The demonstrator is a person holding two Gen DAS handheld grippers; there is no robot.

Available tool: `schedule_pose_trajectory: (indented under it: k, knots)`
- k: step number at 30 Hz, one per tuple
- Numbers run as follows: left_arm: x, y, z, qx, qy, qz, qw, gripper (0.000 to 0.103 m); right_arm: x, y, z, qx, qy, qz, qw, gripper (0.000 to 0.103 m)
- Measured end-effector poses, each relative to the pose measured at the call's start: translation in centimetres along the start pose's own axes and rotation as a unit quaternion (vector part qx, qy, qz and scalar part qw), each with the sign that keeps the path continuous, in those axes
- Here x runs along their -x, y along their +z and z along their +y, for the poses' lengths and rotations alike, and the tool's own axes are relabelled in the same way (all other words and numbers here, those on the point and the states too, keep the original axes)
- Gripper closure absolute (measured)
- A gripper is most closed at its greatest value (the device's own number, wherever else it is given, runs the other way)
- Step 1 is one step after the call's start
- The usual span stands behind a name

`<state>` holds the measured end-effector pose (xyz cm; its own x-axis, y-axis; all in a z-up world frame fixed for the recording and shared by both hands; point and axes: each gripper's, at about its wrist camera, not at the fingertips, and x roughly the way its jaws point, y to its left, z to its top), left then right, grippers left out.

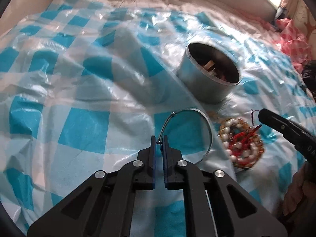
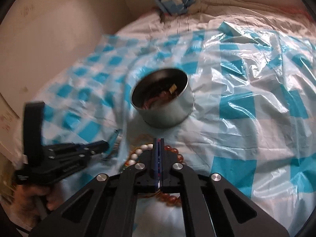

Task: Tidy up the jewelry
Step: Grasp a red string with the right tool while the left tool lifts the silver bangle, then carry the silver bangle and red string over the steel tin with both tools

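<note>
A round silver metal tin [image 1: 205, 83], open at the top with small pieces lying inside, stands on a crinkled plastic sheet of blue and white checks [image 1: 83, 130] spread over a bed. Just in front of the tin, toward the cameras, the left hand-held gripper [image 1: 160, 142] is clenched on the thin wire part of a thin silver metal bangle [image 1: 207, 136], the small knot of the hoop caught between its dark pads while the rest of the ring rests on the sheet. Beside the bangle, on the side away from the left hand-held gripper, lies a heap of beaded bracelets in white, amber and red [image 1: 242, 142], with red cord tangled through the middle. The right hand-held gripper [image 2: 159, 140] sits over this heap with its jaws pressed together; from its own camera no bead shows between the pads, though white and amber beads ring the fingers closely. A hand [image 2: 29, 199] grips the left tool's handle, well to the tin's left in the right wrist view.
</note>
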<state>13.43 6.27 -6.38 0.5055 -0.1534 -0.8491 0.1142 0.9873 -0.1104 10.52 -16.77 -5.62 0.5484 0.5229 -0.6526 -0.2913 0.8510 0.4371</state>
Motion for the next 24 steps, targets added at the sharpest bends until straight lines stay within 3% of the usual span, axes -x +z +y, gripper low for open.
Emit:
schedule_pose_trajectory:
  k: [7, 17, 24]
  knots:
    - [1.9, 0.4, -0.5, 0.001, -0.033, -0.033, 0.9989, 0.098, 4.0, 0.5, -1.0, -0.038, 0.055, -0.07, 0.995, 0.101]
    - [2.7, 0.7, -1.6, -0.012, -0.049, -0.052, 0.9974, 0.098, 5.3, 0.8, -0.3, -0.016, 0.062, -0.104, 0.992, 0.101]
    - [0.3, 0.4, -2.0, -0.021, -0.026, -0.006, 0.9994, 0.098, 5.2, 0.8, -0.1, -0.008, 0.058, -0.102, 0.993, 0.101]
